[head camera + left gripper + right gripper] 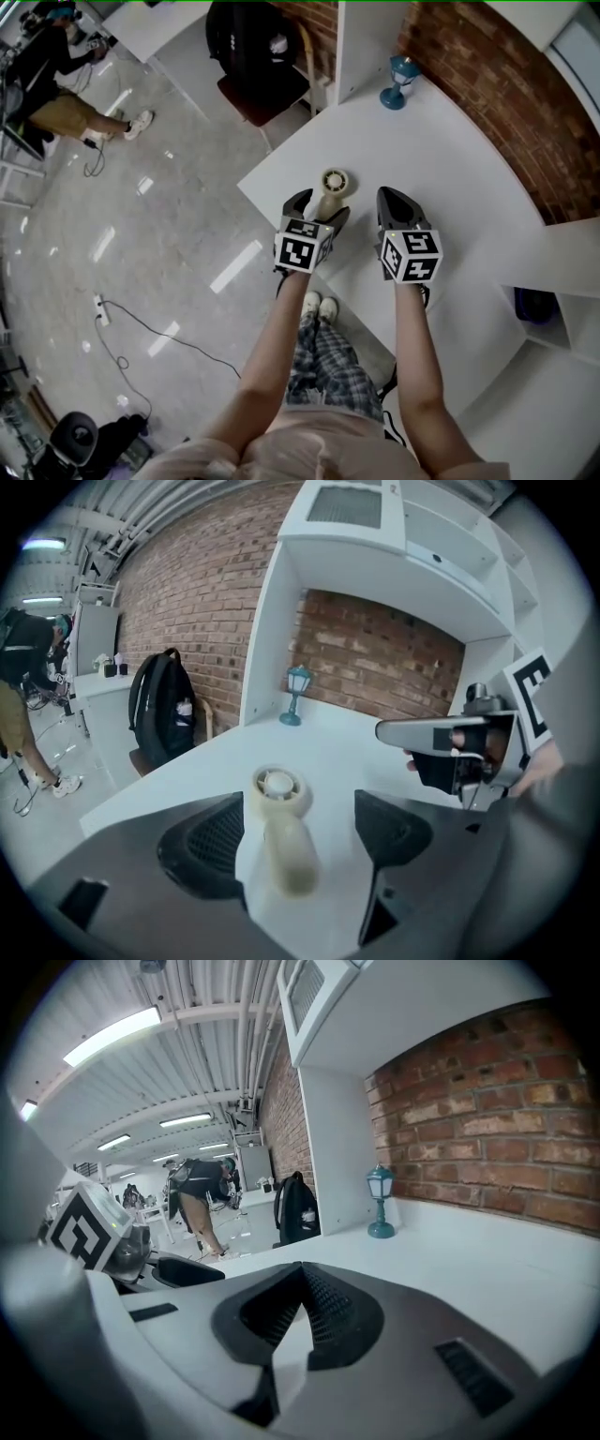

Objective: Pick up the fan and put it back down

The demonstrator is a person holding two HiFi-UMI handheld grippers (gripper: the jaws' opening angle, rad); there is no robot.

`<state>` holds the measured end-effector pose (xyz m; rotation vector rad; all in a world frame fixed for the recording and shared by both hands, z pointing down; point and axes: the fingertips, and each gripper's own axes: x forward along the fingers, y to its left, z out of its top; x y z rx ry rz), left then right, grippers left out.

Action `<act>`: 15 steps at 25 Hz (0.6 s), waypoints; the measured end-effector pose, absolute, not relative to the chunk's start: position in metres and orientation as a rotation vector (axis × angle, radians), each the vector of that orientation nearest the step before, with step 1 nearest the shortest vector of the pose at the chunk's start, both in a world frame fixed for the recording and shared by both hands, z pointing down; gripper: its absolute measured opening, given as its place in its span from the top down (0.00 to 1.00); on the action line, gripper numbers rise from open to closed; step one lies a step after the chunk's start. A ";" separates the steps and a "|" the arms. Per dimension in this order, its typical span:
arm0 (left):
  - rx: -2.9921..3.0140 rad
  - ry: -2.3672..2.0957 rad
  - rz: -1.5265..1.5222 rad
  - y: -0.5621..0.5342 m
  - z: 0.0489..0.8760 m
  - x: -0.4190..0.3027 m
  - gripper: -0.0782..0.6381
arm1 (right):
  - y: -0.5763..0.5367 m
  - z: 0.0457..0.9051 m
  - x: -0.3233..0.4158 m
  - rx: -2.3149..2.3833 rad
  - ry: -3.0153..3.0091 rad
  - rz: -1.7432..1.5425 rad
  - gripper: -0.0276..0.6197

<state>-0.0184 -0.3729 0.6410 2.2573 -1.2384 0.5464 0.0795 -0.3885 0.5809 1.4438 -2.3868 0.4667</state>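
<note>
A cream hand-held fan (333, 184) lies on the white table (450, 169) near its left edge, with its round head pointing away from me. My left gripper (321, 208) is open, and its jaws stand on either side of the fan's handle. In the left gripper view the fan (278, 803) runs up the gap of the left gripper (300, 827), closer to the left jaw; I cannot tell whether a pad touches it. My right gripper (394, 199) hovers just right of the fan, shut and empty. The right gripper view shows the right gripper (302, 1274) with its jaws closed together.
A small teal lamp (398, 80) stands at the table's far end by a white panel and the brick wall (525, 103). A black backpack (253, 42) rests on a chair beyond the table. A person (56, 84) is at the far left. The table edge (258, 202) runs just left of the fan.
</note>
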 end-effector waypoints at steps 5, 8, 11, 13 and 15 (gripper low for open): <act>2.190 -1.227 0.660 -0.376 0.668 -0.015 0.36 | -0.391 0.599 0.080 1.427 -2.364 0.493 0.93; 2.157 -1.226 0.736 -0.376 0.680 -0.016 0.39 | -0.395 0.604 0.082 1.422 -2.359 0.505 0.93; 2.140 -1.213 0.784 -0.375 0.688 -0.016 0.48 | -0.400 0.608 0.083 1.419 -2.358 0.515 0.93; 2.130 -1.205 0.826 -0.374 0.693 -0.015 0.50 | -0.402 0.610 0.084 1.415 -2.358 0.520 0.93; 2.114 -1.191 0.877 -0.372 0.700 -0.014 0.51 | -0.402 0.612 0.084 1.412 -2.357 0.526 0.93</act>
